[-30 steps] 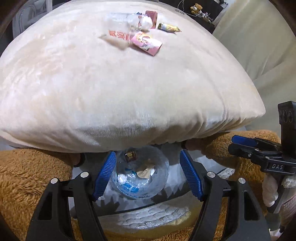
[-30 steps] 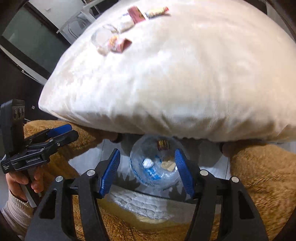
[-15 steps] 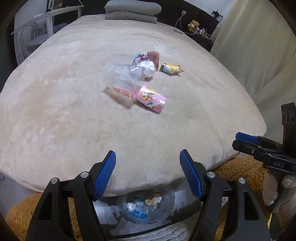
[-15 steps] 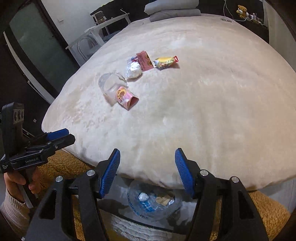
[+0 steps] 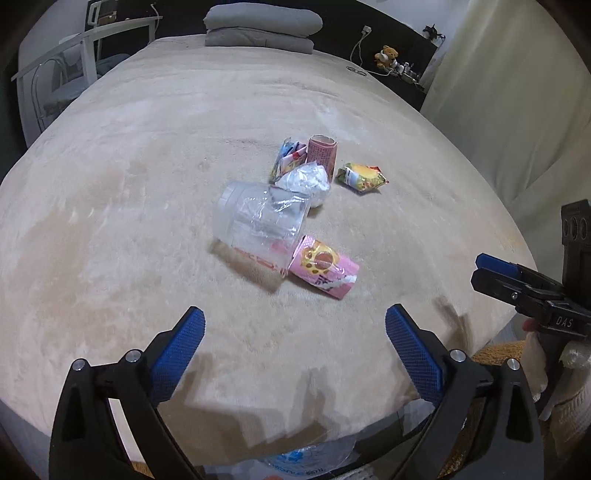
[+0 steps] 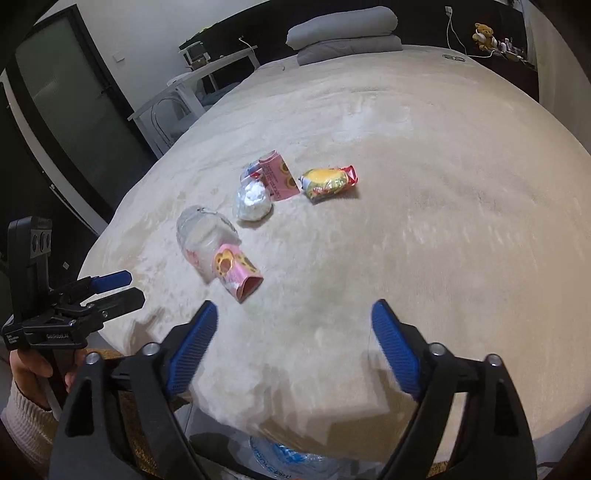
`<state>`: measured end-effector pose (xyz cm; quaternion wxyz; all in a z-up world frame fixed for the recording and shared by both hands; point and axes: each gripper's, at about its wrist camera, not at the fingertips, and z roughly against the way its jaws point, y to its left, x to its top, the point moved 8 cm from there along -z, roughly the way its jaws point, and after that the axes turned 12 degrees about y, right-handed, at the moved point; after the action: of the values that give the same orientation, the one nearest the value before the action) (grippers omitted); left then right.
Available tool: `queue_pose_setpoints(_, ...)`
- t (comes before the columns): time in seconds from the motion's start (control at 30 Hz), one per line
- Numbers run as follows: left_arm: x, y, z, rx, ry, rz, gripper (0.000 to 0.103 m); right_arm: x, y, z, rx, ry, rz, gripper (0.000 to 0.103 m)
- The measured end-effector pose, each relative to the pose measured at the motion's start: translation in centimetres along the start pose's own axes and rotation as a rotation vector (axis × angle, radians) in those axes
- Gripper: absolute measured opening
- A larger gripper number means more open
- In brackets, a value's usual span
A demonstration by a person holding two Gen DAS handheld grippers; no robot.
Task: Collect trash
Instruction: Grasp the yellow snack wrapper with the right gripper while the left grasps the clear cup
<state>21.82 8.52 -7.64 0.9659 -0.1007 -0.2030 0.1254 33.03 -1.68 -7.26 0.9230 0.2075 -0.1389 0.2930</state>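
Observation:
Trash lies in a cluster on a beige bed [image 5: 147, 184]: a clear plastic cup [image 5: 258, 225], a pink carton [image 5: 323, 271], a white crumpled bag [image 5: 306, 182], a yellow snack packet [image 5: 364, 177], a pink tube [image 5: 322, 153] and a coloured wrapper [image 5: 288, 157]. The same items show in the right wrist view: cup [image 6: 201, 230], pink carton [image 6: 238, 271], white bag [image 6: 253, 199], yellow packet [image 6: 328, 182]. My left gripper [image 5: 295, 345] and right gripper [image 6: 295, 339] are both open and empty, above the bed's near edge, short of the trash.
A clear trash bag [image 5: 306, 459] sits below the bed edge, also in the right wrist view [image 6: 288, 458]. Folded grey bedding [image 5: 258, 26] lies at the far end. A white chair [image 6: 192, 96] and a dark door [image 6: 62, 122] stand to the left.
Both grippers have risen from over the trash bag below the bed edge to above the bed, so the trash now lies closer ahead. Both stayed open.

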Motion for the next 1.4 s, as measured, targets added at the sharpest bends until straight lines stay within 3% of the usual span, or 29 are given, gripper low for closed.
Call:
queue_pose_setpoints(0.13, 2.4, 0.5, -0.5, 0.051, -0.023, -0.042, 0.096, 3.1, -0.5, -0.8, -0.015, -0.037, 0.03, 0.099)
queue_pose_setpoints(0.27, 4.6, 1.2, -1.5, 0.053, -0.019, -0.056, 0.096, 5.8, -1.1, -2.1, -0.053, -0.059, 0.057, 0.099)
queue_pose_setpoints(0.7, 7.6, 2.5, -5.8, 0.144, 0.014, -0.183, 0.096, 12.3, -3.9, -9.3, -0.077, -0.006, 0.058, 0.099)
queue_pose_setpoints(0.97, 8.8, 3.6, -7.2, 0.118, 0.027, -0.18, 0.096, 14.4, -3.4, -12.7, -0.115, 0.016, 0.123, 0.099)
queue_pose_setpoints(1.03, 9.1, 3.8, -7.4, 0.102, 0.03, -0.17, 0.092, 14.7, -3.4, -13.1, -0.126, 0.017, 0.133, 0.093)
queue_pose_setpoints(1.1, 9.1, 3.7, -7.3, 0.083, 0.029, -0.176, 0.082, 14.6, -3.3, -13.7, -0.145, 0.044, 0.154, 0.071)
queue_pose_setpoints(1.17, 9.1, 3.3, -7.0, 0.088, 0.017, -0.203, 0.073, 14.4, -3.4, -14.0, -0.177, 0.049, 0.17, 0.065)
queue_pose_setpoints(1.2, 9.0, 2.9, -6.8, 0.09, 0.013, -0.217, 0.069, 14.4, -3.4, -13.9, -0.175, 0.049, 0.173, 0.064)
queue_pose_setpoints(1.4, 8.9, 2.8, -6.3, 0.113, -0.01, -0.219, 0.069, 14.0, -3.1, -12.7, -0.17, 0.019, 0.171, 0.062)
